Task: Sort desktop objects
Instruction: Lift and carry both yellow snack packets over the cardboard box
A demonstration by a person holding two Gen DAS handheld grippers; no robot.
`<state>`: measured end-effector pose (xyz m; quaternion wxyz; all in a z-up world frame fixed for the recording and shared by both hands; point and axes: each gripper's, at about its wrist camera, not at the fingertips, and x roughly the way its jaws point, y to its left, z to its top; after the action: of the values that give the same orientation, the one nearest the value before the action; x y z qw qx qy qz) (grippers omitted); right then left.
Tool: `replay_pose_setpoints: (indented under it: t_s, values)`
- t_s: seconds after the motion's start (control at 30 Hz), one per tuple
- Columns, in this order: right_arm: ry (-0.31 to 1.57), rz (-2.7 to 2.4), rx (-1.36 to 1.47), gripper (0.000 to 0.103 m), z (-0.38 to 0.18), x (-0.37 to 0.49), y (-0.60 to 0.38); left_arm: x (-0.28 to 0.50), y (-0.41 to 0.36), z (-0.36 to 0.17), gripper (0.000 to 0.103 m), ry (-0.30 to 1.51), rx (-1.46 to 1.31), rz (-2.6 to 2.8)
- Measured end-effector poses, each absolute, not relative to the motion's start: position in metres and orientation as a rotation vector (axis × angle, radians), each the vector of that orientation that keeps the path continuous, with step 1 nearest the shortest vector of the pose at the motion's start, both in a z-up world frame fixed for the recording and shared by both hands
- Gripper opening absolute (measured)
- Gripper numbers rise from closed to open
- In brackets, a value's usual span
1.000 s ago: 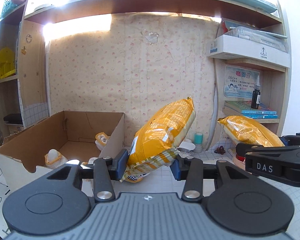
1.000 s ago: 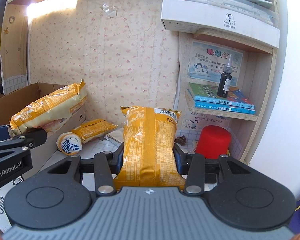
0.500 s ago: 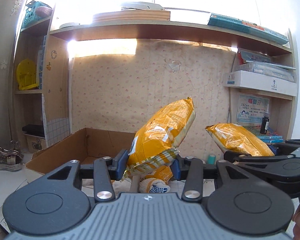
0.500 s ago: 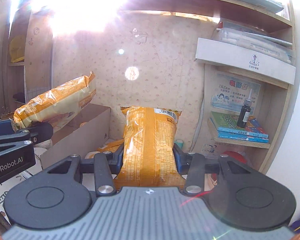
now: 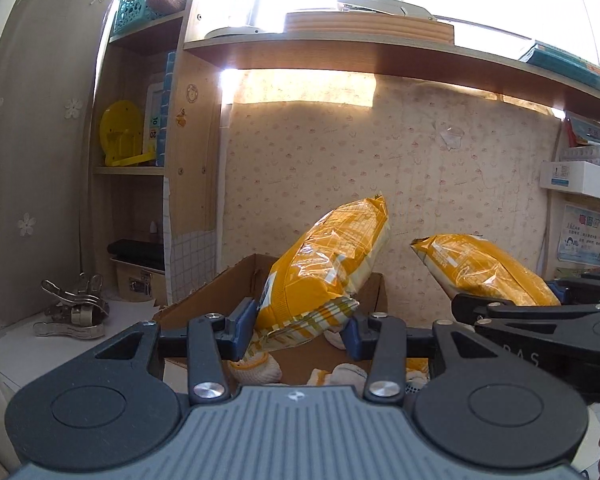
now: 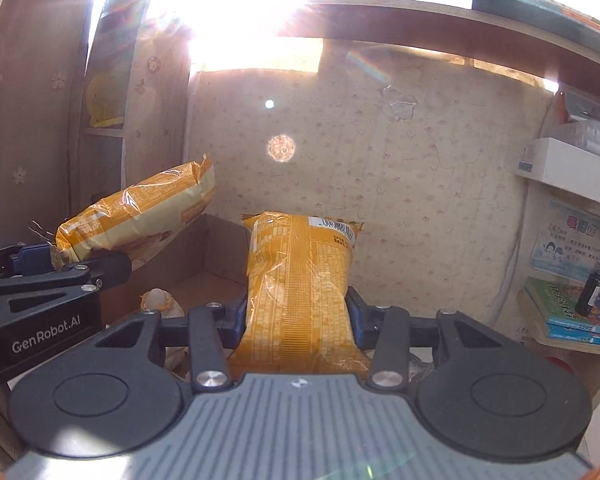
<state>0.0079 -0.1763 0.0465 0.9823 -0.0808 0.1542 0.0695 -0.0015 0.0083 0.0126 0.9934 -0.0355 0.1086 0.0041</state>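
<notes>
My left gripper [image 5: 298, 330] is shut on the lower end of a yellow snack bag [image 5: 324, 264], which tilts up to the right above the open cardboard box [image 5: 216, 292]. Beside it on the right, my right gripper [image 5: 512, 300] grips a second yellow snack bag [image 5: 480, 272]. In the right wrist view that gripper [image 6: 298, 320] is shut on its bag [image 6: 300, 280], held upright over the box [image 6: 216, 252]. The left gripper [image 6: 66, 260] and its bag [image 6: 140, 216] hang at the left. Small yellow-and-white packets [image 5: 256, 364] lie inside the box.
Right-hand shelves hold books [image 6: 572, 312], a dark bottle [image 6: 590, 288] and a white box [image 6: 572, 168]. Left shelves carry a yellow stand [image 5: 120, 136] and a teal basket [image 5: 136, 4]. Metal clips [image 5: 76, 312] lie on the desk left of the box. Window glare washes out the top.
Both grippers have risen and swung left with their bags still held. The box now lies right under them, and the left shelves have come into view.
</notes>
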Motion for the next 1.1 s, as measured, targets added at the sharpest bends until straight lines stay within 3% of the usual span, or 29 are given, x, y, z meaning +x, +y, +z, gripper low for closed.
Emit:
replay_pose_setpoints:
  t_s: [1.1]
  values:
    - [0.461, 0.271, -0.184, 0.045, 0.008, 0.119, -0.095, 0.085, 0.069, -0.02, 0.046, 0.379, -0.122, 0.117]
